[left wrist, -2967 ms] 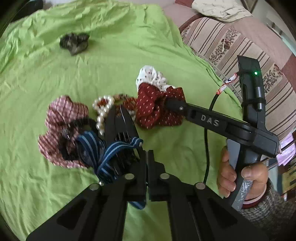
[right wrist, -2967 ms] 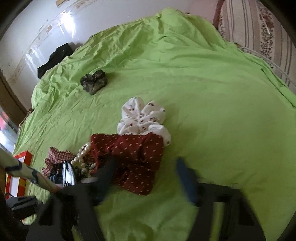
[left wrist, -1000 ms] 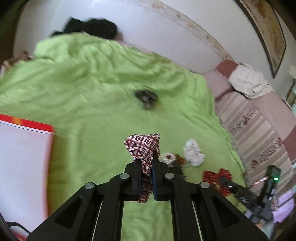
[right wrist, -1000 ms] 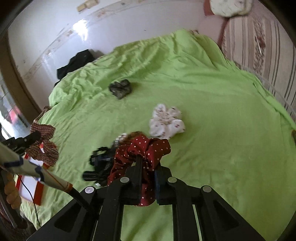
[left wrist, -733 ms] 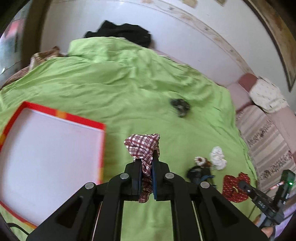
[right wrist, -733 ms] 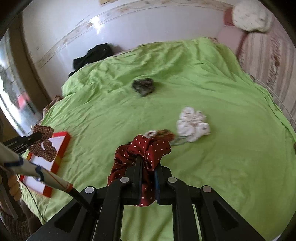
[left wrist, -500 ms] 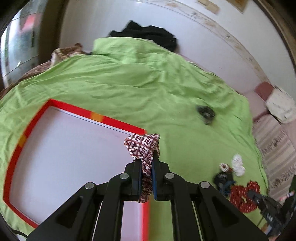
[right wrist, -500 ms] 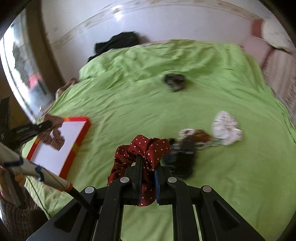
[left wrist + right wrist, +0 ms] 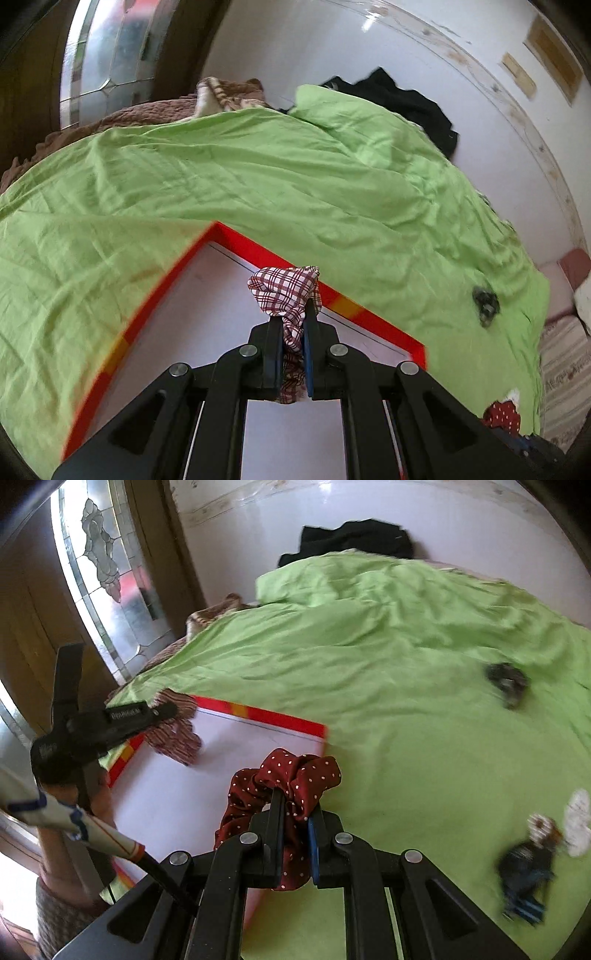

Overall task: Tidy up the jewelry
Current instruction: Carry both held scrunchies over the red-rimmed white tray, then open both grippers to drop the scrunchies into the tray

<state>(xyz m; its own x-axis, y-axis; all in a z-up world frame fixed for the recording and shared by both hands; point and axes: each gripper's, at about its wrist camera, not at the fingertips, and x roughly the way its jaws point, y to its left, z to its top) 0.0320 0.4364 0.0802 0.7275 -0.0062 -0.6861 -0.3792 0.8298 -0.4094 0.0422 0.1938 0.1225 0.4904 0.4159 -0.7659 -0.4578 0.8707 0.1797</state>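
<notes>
A bed under a rumpled lime-green sheet (image 9: pixel 332 192) fills a white-walled room with a stained-glass door (image 9: pixel 107 572). One flat red-rimmed white tray (image 9: pixel 229 240) lies on it. Two gathered-fabric scrunchies hang above: the left gripper (image 9: pixel 291 317) jaws pinch the plaid scrunchie (image 9: pixel 284 288) (over the tray), the right gripper (image 9: pixel 295 805) jaws the polka-dot scrunchie (image 9: pixel 284 775).

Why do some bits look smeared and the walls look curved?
Both views are fisheye, so the walls bow. In the left view the tray's near rim smears with motion while the plaid scrunchie stays sharp. In the right view the items at right blur; the dotted scrunchie is crisp.
</notes>
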